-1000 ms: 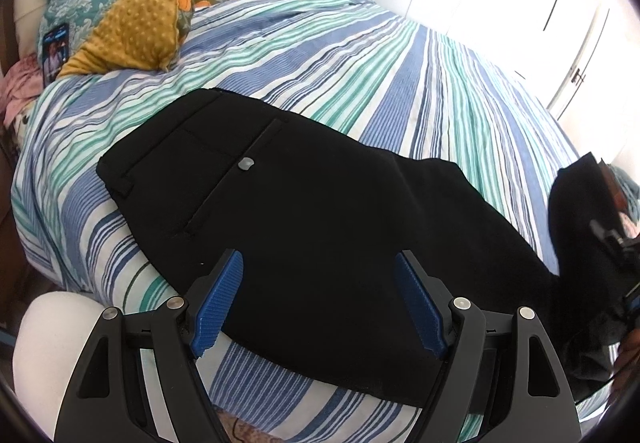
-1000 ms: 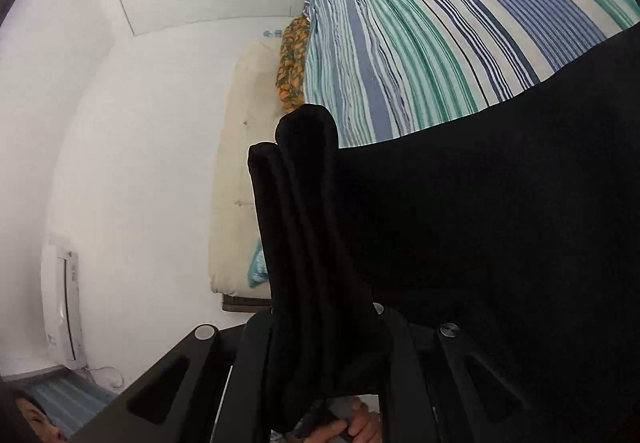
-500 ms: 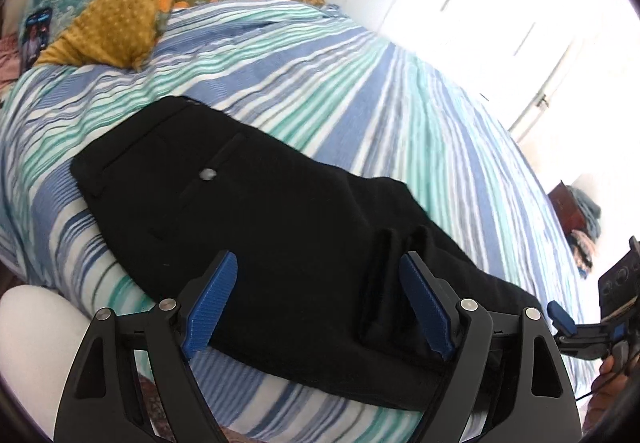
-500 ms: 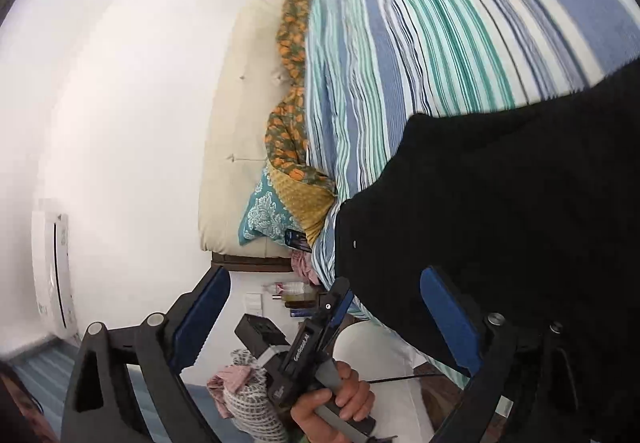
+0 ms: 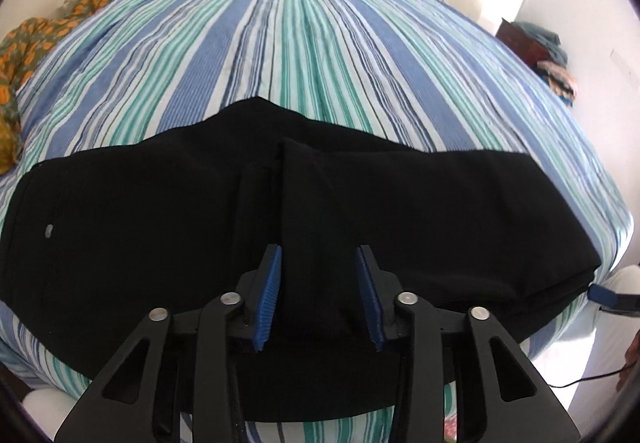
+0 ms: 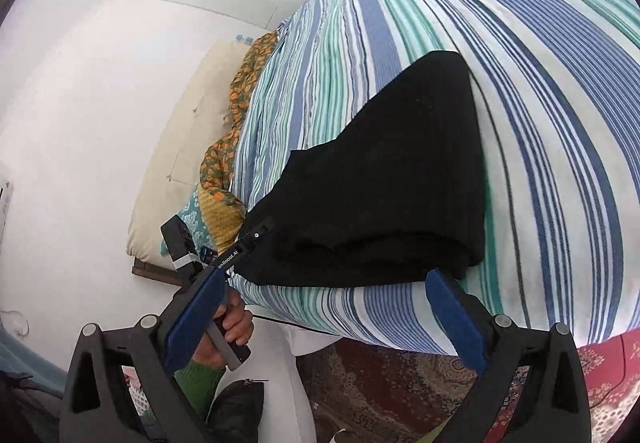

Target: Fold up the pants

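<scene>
- Looking along our left gripper (image 5: 319,293), we see the pants (image 5: 420,203) as one wide black mass lying across the near edge of the bed (image 5: 320,55), over its blue, teal and white stripes
- The cloth is matte and nearly featureless; a small pale button (image 5: 49,230) shows at the far left, near faint seam lines
- A folded flap of the pants lies on top at the middle, its upright edge running from the far side down toward us and passing between the blue pads (image 5: 269,297)
- The left jaws have just been closing and now stand narrow with that fold of black cloth between them; we cannot tell whether the pads press on it
- From the right wrist view, the pants (image 6: 400,183) look doubled over, with a thick rounded fold along the edge nearest the bed's side and a tapering end farther up the bed
- Our right gripper (image 6: 324,317) stands wide open and released, just off the bed's edge and apart from the pants, with nothing between its pads
- A hand (image 6: 234,327) in a green sleeve grips the left tool's handle beside the bed
</scene>
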Tool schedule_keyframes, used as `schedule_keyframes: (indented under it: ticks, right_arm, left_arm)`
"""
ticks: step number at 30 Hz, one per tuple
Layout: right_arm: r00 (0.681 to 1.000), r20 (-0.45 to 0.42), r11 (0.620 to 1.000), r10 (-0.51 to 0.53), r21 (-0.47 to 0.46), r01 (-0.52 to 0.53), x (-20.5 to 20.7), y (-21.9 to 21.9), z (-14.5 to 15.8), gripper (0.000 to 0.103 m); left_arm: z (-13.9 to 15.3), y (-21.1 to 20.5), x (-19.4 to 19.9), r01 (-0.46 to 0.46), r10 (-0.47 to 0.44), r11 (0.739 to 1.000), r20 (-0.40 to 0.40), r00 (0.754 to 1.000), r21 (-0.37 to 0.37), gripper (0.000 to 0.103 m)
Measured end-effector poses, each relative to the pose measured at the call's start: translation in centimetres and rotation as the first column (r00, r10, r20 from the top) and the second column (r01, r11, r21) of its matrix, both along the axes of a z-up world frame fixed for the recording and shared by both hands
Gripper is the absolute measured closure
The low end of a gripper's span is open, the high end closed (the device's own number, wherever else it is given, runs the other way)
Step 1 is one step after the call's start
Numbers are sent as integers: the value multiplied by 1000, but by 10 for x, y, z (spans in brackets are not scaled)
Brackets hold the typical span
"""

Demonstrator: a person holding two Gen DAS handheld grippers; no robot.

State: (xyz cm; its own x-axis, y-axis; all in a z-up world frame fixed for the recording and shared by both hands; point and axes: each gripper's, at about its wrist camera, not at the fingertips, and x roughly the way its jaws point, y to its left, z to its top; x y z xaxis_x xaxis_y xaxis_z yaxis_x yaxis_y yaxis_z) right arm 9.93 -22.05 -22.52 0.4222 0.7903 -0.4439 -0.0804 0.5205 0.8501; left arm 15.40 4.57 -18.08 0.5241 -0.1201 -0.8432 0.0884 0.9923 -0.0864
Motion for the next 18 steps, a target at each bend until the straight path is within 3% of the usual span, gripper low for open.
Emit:
schedule_keyframes:
  ticks: [1, 4, 7, 9, 11, 14, 15, 16, 18]
  right_arm:
    - [1000, 1, 1000, -4, -1, 4, -1, -3, 0, 3]
    - [999, 41, 1000, 0, -7, 1, -2, -8, 9, 3]
    - [995, 97, 999, 6, -38, -2, -4, -11, 19, 3]
    - [993, 115, 999, 5, -42, 0, -6, -13, 21, 3]
    - [995, 96, 999, 3, -34, 0, -6, -17, 14, 3]
    - [998, 64, 1000, 0, -20, 1, -2, -16, 8, 3]
    - [997, 74, 1000, 2, -24, 0, -3, -17, 9, 3]
    - [996, 91, 999, 2, -34, 1, -4, -18, 12, 3]
    - [993, 119, 998, -9, -56, 16, -8, -21, 18, 3]
  left_arm:
    - [-5, -3, 3, 0, 1, 999, -20, 1000, 37, 92]
    - [-4, 2, -3, -18, 19, 999, -30, 999, 30, 95]
    - [13, 21, -14, -78, 78, 997, 1, 997, -25, 95]
    - [1, 27, -11, -83, 83, 997, -34, 996, 1, 94]
    - [-10, 25, -6, -66, 68, 997, -67, 995, 36, 91]
    - [3, 25, -9, -82, 83, 996, -42, 996, 24, 82]
    - [10, 27, -11, -93, 93, 996, -11, 996, 5, 66]
    - [17, 29, -13, -108, 108, 994, 25, 994, -4, 40]
    - [24, 32, -12, -146, 144, 989, 77, 987, 29, 18]
